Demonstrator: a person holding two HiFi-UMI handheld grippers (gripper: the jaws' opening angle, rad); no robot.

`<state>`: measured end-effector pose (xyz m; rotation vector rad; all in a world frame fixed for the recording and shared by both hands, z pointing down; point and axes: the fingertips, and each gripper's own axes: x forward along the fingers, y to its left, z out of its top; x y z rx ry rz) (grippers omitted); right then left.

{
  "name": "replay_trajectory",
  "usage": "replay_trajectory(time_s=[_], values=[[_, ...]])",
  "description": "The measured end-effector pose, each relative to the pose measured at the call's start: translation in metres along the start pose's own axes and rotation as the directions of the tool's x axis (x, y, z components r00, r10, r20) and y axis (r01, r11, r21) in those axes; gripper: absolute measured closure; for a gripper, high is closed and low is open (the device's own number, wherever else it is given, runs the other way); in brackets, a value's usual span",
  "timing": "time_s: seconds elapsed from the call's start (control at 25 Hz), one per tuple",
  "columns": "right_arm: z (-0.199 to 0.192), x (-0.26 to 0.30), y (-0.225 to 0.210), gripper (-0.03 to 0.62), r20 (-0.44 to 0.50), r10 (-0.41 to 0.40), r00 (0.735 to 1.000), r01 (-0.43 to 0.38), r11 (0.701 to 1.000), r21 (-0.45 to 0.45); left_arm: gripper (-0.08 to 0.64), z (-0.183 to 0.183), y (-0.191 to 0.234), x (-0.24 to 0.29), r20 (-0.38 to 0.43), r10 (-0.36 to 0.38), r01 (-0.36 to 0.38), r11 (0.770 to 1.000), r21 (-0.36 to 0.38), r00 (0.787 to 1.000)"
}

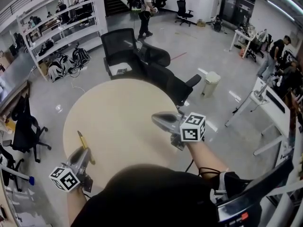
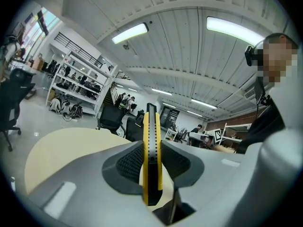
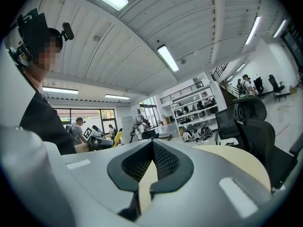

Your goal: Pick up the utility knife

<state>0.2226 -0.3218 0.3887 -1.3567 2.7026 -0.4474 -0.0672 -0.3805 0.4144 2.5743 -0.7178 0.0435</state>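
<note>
The utility knife (image 1: 85, 145), yellow with a black spine, lies along the left edge of the round beige table (image 1: 118, 112). My left gripper (image 1: 83, 157) is shut on it near its rear end. In the left gripper view the knife (image 2: 152, 126) stands on edge between the black ribbed pads (image 2: 128, 162) and juts forward past my left gripper (image 2: 151, 150). My right gripper (image 1: 160, 119) hovers over the table's right side, pointing left. In the right gripper view its tips (image 3: 152, 143) meet with nothing held between them.
Black office chairs (image 1: 142, 60) crowd the table's far edge, and another chair (image 1: 23, 126) stands on the left. A white bin (image 1: 210, 83) and white desks (image 1: 265, 98) are to the right. Shelving (image 1: 57, 22) and people (image 1: 144, 8) are far behind.
</note>
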Motion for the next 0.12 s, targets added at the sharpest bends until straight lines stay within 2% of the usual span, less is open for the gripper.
replay_trajectory(time_s=[0.12], values=[[0.0005, -0.0021, -0.002, 0.58, 0.002, 0.005, 1.0, -0.005, 1.0, 0.004, 0.446, 0.0003, -0.0027, 0.0004, -0.001, 0.01, -0.01, 1.0, 0.0, 1.0]])
